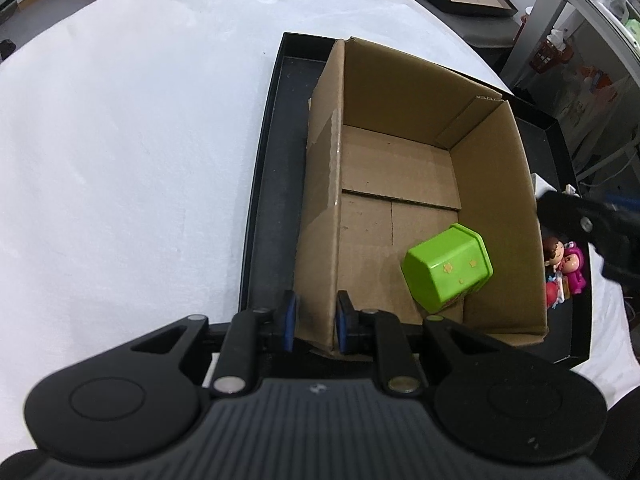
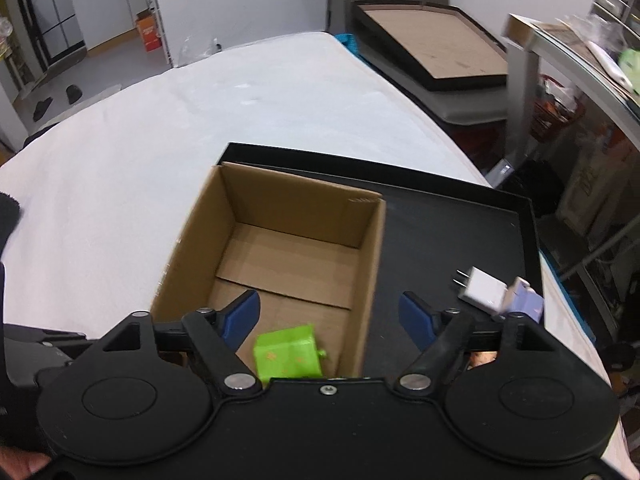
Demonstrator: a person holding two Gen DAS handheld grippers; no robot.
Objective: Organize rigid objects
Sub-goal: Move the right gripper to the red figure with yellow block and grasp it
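Observation:
An open cardboard box (image 1: pixel 400 168) stands in a black tray (image 1: pixel 276 152) on the white table. A green plastic toy cup (image 1: pixel 448 268) lies on its side in the box's near right corner; it also shows in the right wrist view (image 2: pixel 288 354). My left gripper (image 1: pixel 316 318) is shut on the box's left wall near its front corner. My right gripper (image 2: pixel 330 318) is open and empty above the box's right wall (image 2: pixel 370 280). Small doll figures (image 1: pixel 564 270) lie in the tray right of the box. A white plug adapter (image 2: pixel 482 290) and a lilac block (image 2: pixel 524 296) lie in the tray.
The white table (image 1: pixel 140 140) spreads left and behind the tray. Another black tray with a cardboard sheet (image 2: pixel 436 48) sits beyond the table's far right. Shelving and clutter (image 2: pixel 580 92) stand to the right. The right gripper's body shows at the left wrist view's right edge (image 1: pixel 592 232).

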